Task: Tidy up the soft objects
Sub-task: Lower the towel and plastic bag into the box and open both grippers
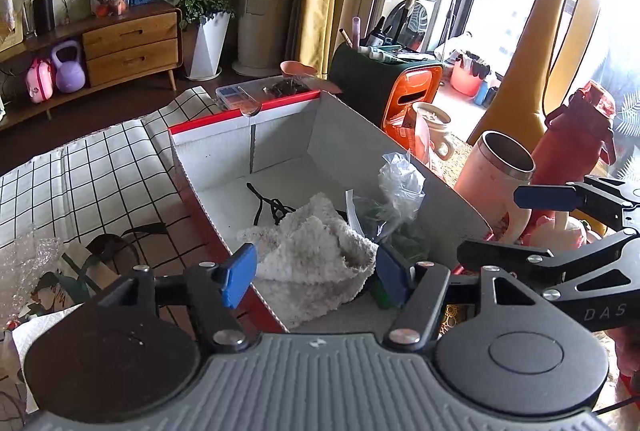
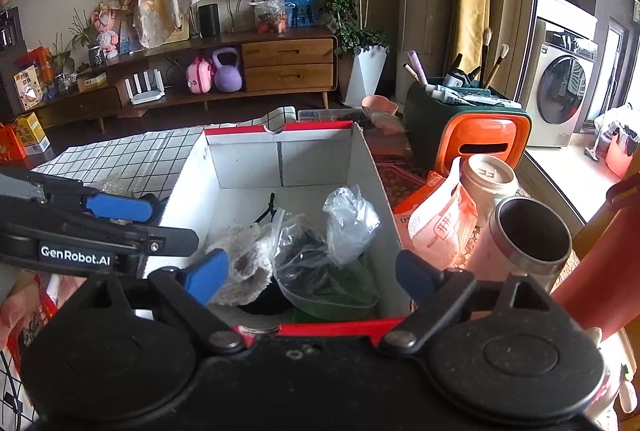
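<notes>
Fluffy white cloth (image 1: 316, 251) lies inside the cardboard box (image 1: 280, 139), at 6 o'clock of its floor, touching a crumpled clear plastic bag (image 1: 400, 183) at 3 o'clock. Left tongs (image 1: 316, 277) stand open just above the cloth, gripping nothing. Right tongs (image 2: 312, 277) are open too, spread over the box's near red rim. A steel-lined mug (image 2: 528, 235) stands outside, at 3 o'clock.

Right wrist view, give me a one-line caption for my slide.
Open right tool hovering at the near rim of a white cardboard box holding a fluffy white cloth and crumpled plastic bags.
</notes>
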